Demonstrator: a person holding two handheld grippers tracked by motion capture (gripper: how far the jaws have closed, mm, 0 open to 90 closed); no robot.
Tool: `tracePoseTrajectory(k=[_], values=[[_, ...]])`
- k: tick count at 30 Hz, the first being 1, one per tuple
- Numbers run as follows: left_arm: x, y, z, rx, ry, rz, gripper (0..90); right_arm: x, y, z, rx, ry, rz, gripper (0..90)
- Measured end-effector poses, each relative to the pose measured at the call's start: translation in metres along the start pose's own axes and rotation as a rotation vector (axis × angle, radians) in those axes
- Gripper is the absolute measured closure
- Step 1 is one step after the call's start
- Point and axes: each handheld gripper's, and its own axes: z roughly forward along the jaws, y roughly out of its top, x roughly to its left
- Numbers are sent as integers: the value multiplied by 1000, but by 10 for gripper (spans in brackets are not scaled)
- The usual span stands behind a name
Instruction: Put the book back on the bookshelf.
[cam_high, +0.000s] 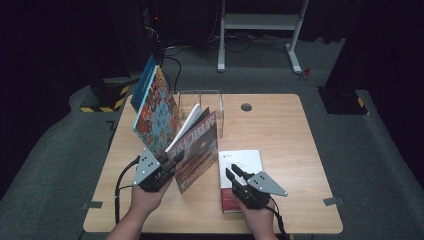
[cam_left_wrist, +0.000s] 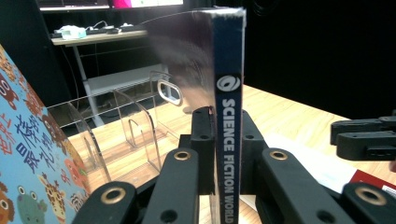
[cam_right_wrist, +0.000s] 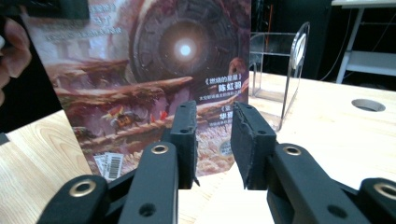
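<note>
my left gripper (cam_left_wrist: 223, 140) clamps the spine of the science fiction magazine (cam_high: 197, 150), upright just before the clear rack (cam_high: 200, 102); my right gripper (cam_right_wrist: 212, 140), jaws apart, should steady its cover while i slot it in.

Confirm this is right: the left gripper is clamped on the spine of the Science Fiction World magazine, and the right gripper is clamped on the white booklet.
Not quite. The right gripper is open, its jaws apart with nothing between them, as the right gripper view shows. It only sits over the white booklet. The left gripper does clamp the Science Fiction World magazine at its spine.
</note>
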Motion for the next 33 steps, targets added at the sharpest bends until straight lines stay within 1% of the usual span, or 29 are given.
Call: tracePoseTrajectory(k=[2,3,4,5,6,7,9,11,13,15,16,18,19,20,21,23,26,30,33], values=[[-1,0,0,0,-4,2,822,-1,0,1,9,3,1,687],[-1,0,0,-2,-5,4,822,-2,-1,2,22,6,7,680],[-3,0,0,-2,-4,-3,824,-5,-1,5,39,3,1,674],[-4,0,0,-2,0,-3,825,-7,-1,6,45,-1,-4,672],[-4,0,0,-1,-1,0,826,-8,0,6,52,-2,4,669],[-4,0,0,-1,0,1,827,-10,0,7,57,-7,-2,665],[-5,0,0,-2,8,0,827,-14,2,7,76,-22,-19,658],[-4,0,0,-3,7,0,829,-19,2,4,91,-44,-43,648],[-4,0,0,-1,4,-3,831,-21,2,2,93,-51,-51,645],[-5,0,0,-3,6,9,831,-26,-1,-1,99,-63,-53,630],[-7,-2,-1,-12,17,39,830,-29,-6,-5,101,-90,-69,629],[-9,-1,-1,-10,20,32,831,-31,-12,-7,99,-107,-73,628],[-9,-1,-1,-10,20,32,833,-31,-12,-7,99,-107,-73,628],[-9,-1,-1,-6,16,30,835,-34,-17,-8,107,-113,-54,625],[-9,0,-1,-2,10,26,835,-35,-18,-9,111,-111,-43,624],[-8,1,-1,6,7,17,836,-36,-18,-10,109,-110,-42,622],[-7,2,0,13,2,18,836,-36,-18,-10,109,-103,-33,615],[-6,2,1,8,-7,22,839,-36,-19,-8,116,-92,-45,613],[-5,7,4,19,-12,46,841,-39,-19,-7,119,-103,-51,623]])
